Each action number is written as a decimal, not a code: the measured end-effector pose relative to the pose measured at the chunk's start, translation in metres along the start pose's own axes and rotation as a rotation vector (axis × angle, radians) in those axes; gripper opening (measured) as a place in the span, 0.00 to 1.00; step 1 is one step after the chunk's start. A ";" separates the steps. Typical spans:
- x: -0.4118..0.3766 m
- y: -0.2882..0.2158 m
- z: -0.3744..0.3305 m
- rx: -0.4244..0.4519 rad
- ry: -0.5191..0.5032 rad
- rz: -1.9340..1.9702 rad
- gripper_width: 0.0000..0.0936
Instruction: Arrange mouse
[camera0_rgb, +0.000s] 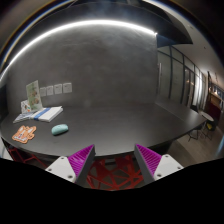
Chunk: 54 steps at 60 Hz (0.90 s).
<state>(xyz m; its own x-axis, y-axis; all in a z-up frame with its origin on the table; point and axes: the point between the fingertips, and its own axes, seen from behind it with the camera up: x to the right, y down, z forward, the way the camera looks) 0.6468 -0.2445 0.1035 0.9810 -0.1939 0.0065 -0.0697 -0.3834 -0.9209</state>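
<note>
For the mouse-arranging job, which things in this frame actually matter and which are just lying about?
Belongs to the job:
mouse, on the table, well beyond the fingers
gripper, fingers open, holding nothing

Just lying about:
open book, behind the mouse
orange item, beside the mouse
upright cards, at the table's far edge

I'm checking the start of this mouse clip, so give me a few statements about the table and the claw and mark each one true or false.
1. The claw is open and holds nothing. True.
2. The mouse sits between the fingers. False: it lies on the table far beyond them, off to the left.
3. An open book lies just behind the mouse. True.
4. The mouse is black. False: it looks pale teal.
5. An orange item lies on the table left of the mouse. True.
</note>
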 end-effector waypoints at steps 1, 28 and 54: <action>-0.007 0.001 0.003 0.001 0.001 0.002 0.88; -0.170 0.031 0.077 -0.072 -0.172 0.036 0.89; -0.332 0.036 0.219 -0.196 -0.135 -0.020 0.91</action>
<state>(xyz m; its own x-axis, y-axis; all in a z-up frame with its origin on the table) 0.3585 0.0034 -0.0174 0.9969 -0.0672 -0.0398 -0.0705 -0.5566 -0.8278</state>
